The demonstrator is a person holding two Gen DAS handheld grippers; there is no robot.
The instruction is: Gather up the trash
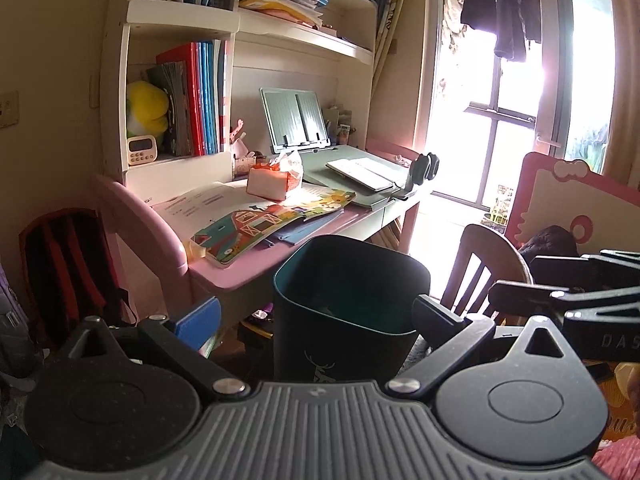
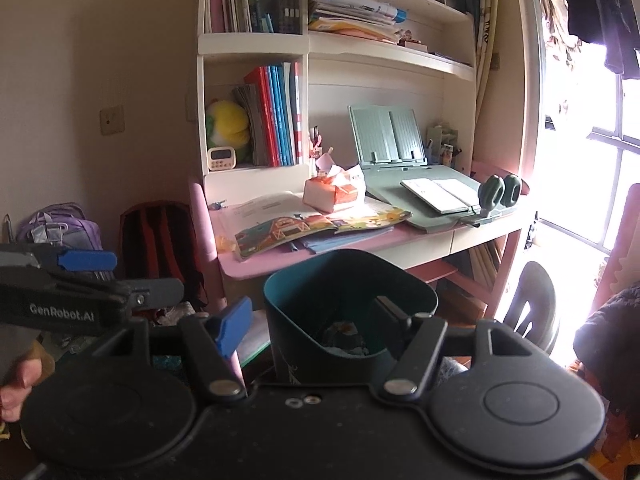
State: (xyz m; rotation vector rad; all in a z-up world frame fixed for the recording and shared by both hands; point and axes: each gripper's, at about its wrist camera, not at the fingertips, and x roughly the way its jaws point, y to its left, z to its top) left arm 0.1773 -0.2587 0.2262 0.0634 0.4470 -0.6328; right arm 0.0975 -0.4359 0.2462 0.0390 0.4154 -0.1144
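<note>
"GenRobot.AI" in white on left gripper (image 2: pixel 86 276) body; partial "DAS" on right gripper (image 1: pixel 560 280) body.

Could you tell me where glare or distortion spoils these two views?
Left wrist view: the window blows out white and washes over the desk; edges bow. Right wrist view: the same glare at the right edge; the bin is dim, yet trash inside shows.

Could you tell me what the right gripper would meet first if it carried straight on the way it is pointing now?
Most likely the dark teal bin: the right gripper is open with the bin's rim between its fingers. Depth is uncertain; beyond it stands the pink desk.
</note>
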